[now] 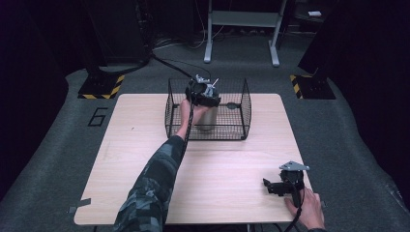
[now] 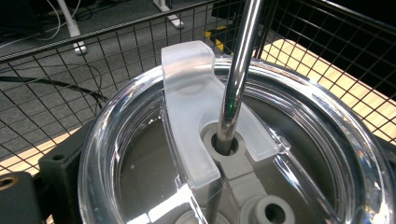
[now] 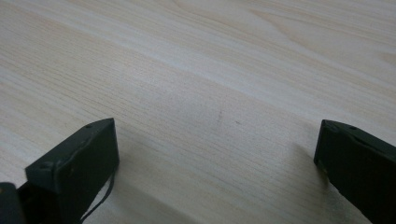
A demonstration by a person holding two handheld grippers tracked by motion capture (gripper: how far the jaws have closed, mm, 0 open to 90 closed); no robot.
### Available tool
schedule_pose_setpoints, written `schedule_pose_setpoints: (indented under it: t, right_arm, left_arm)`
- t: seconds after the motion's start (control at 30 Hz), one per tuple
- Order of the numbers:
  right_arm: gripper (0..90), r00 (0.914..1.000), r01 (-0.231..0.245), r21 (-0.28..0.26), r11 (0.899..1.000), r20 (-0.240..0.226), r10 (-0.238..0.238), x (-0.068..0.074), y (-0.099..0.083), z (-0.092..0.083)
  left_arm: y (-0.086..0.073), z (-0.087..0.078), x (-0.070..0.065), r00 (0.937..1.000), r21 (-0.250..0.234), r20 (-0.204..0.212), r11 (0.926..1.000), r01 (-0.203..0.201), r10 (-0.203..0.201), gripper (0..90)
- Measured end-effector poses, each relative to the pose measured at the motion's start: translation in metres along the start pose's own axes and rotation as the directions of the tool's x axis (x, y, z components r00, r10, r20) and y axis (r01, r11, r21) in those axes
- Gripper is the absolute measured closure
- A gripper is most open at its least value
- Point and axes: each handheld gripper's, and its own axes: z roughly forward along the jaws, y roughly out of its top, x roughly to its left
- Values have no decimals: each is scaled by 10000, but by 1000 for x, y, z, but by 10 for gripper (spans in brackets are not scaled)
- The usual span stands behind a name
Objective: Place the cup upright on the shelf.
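Currently left gripper (image 1: pixel 203 94) hugs the tumbler (image 1: pixel 207 117) in the wire basket (image 1: pixel 244 104), jaw closure unclear; rigid, slick, probably grip mid-body. Right gripper (image 3: pixel 217 154) gapes empty.

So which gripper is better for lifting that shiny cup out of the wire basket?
Probably the left gripper: it is already at the cup inside the wire basket, right over its clear lid and metal straw. The right gripper rests open near the table's front edge.
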Motion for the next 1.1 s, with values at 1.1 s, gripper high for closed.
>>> schedule_pose_setpoints:
  t: [1.1]
  right_arm:
    - [0, 10000, -52, -4, 10000, 23, 52, 0, 0, 0]
  left_arm:
    - [-4, -7, -1, 9990, 844, 180, 9955, -434, 421, 34]
